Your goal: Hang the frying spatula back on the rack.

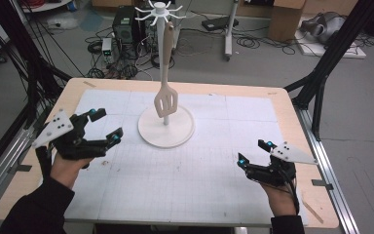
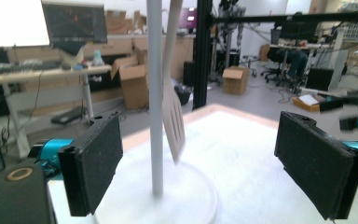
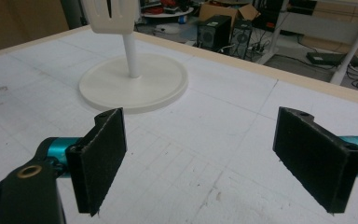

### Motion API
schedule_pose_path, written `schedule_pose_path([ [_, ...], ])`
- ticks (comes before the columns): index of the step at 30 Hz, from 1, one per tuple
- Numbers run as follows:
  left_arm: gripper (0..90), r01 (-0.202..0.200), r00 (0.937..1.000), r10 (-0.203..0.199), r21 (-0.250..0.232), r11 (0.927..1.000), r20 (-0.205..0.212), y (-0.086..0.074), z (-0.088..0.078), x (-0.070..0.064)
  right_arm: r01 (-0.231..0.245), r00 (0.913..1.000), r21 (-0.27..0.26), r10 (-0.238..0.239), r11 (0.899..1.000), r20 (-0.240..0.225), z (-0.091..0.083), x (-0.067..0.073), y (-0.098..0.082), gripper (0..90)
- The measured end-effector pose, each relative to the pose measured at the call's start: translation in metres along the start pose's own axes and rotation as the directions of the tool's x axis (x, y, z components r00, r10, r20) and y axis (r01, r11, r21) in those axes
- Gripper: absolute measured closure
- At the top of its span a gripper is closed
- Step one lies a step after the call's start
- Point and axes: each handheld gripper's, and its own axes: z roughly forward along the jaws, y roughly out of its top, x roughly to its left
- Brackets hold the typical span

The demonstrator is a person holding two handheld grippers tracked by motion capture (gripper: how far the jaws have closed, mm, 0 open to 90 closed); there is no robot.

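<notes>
Spatula point(image 1: 166, 100) is hanging from a hook at the top of the white stand point(image 1: 165, 127), its slotted blade just beside the pole and above the round base, not touching any jaws. Both pairs of jaws are standing wide spread and are holding nothing. The left gripper point(image 1: 105, 126) is hovering near the left side of the base, pointing toward the pole. The right gripper point(image 1: 254, 152) is staying low over the tabletop point(image 1: 185, 185), well apart from the stand, on the right side.
</notes>
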Motion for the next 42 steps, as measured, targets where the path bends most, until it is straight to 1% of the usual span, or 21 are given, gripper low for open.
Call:
schedule_pose_path([
  [2, 15.5, 0.012, 0.9999, -0.012, 0.022, 0.9997, -0.006, -0.012, -0.008, 0.000, 0.003, 0.9999, 0.004, -0.003, 1.000, 0.012, 0.001, 0.001, -0.001, 16.0],
  [4, 15.6, 0.038, 0.9992, -0.037, 0.034, 0.9987, -0.016, -0.024, -0.016, -0.001, 0.001, 0.9999, 0.013, -0.001, 1.000, 0.012, 0.001, 0.001, -0.002, 16.0],
  [8, 15.5, 0.065, 0.9975, -0.064, 0.056, 0.9963, -0.030, -0.044, -0.025, -0.004, 0.007, 0.9999, 0.020, -0.008, 1.000, 0.011, -0.002, 0.005, -0.007, 16.0],
  [9, 15.4, 0.068, 0.9974, -0.066, 0.062, 0.9958, -0.028, -0.049, -0.027, -0.005, 0.009, 0.9999, 0.020, -0.009, 1.000, 0.011, -0.003, 0.006, -0.008, 16.0],
  [10, 15.4, 0.061, 0.9977, -0.058, 0.068, 0.9958, -0.033, -0.055, -0.029, -0.006, 0.010, 0.9998, 0.020, -0.011, 1.000, 0.015, -0.003, 0.006, -0.009, 16.0],
  [12, 15.4, 0.045, 0.9984, -0.042, 0.085, 0.9954, -0.039, -0.060, -0.031, -0.007, 0.021, 0.9995, 0.016, -0.022, 1.000, 0.024, -0.006, 0.008, -0.011, 16.0],
  [14, 15.7, 0.046, 0.9983, -0.043, 0.088, 0.9950, -0.038, -0.062, -0.033, -0.007, 0.037, 0.9990, -0.002, -0.037, 0.999, 0.024, -0.008, 0.009, -0.013, 16.0],
  [16, 15.9, 0.056, 0.9977, -0.053, 0.073, 0.9957, -0.043, -0.063, -0.036, -0.007, 0.041, 0.9990, -0.012, -0.041, 0.999, 0.017, -0.008, 0.011, -0.015, 16.0],
  [18, 15.9, 0.052, 0.9975, -0.048, 0.072, 0.9960, -0.052, -0.065, -0.038, -0.006, 0.040, 0.9991, -0.015, -0.040, 0.999, 0.012, -0.008, 0.012, -0.016, 16.1],
  [21, 15.8, 0.066, 0.9962, -0.062, 0.058, 0.9961, -0.062, -0.066, -0.041, -0.004, 0.034, 0.9994, -0.012, -0.034, 0.999, 0.009, -0.007, 0.013, -0.016, 16.2],
  [24, 15.8, 0.065, 0.9957, -0.062, 0.048, 0.9967, -0.068, -0.065, -0.043, -0.002, 0.018, 0.9998, -0.007, -0.018, 1.000, 0.013, -0.007, 0.012, -0.018, 16.3],
  [27, 15.8, 0.065, 0.9956, -0.061, 0.053, 0.9965, -0.071, -0.065, -0.043, -0.002, 0.016, 0.9997, -0.006, -0.015, 1.000, 0.019, -0.008, 0.011, -0.018, 16.3],
  [29, 15.9, 0.069, 0.9951, -0.065, 0.047, 0.9965, -0.074, -0.065, -0.045, -0.002, 0.004, 0.9997, -0.002, -0.004, 1.000, 0.023, -0.009, 0.011, -0.018, 16.4],
  [33, 16.0, 0.073, 0.9953, -0.070, 0.047, 0.9962, -0.066, -0.066, -0.045, -0.002, 0.005, 0.9996, -0.007, -0.005, 1.000, 0.029, -0.010, 0.012, -0.018, 16.4],
  [36, 16.1, 0.075, 0.9958, -0.072, 0.058, 0.9955, -0.057, -0.067, -0.044, -0.003, 0.012, 0.9995, -0.005, -0.012, 1.000, 0.030, -0.009, 0.012, -0.018, 16.4],
  [39, 16.2, 0.072, 0.9960, -0.069, 0.065, 0.9953, -0.057, -0.068, -0.043, -0.001, 0.010, 0.9995, 0.001, -0.010, 1.000, 0.031, -0.008, 0.012, -0.018, 16.4],
  [42, 16.2, 0.085, 0.9948, -0.081, 0.063, 0.9944, -0.061, -0.069, -0.043, 0.000, 0.007, 0.9995, 0.006, -0.007, 1.000, 0.032, -0.008, 0.012, -0.018, 16.4],
])
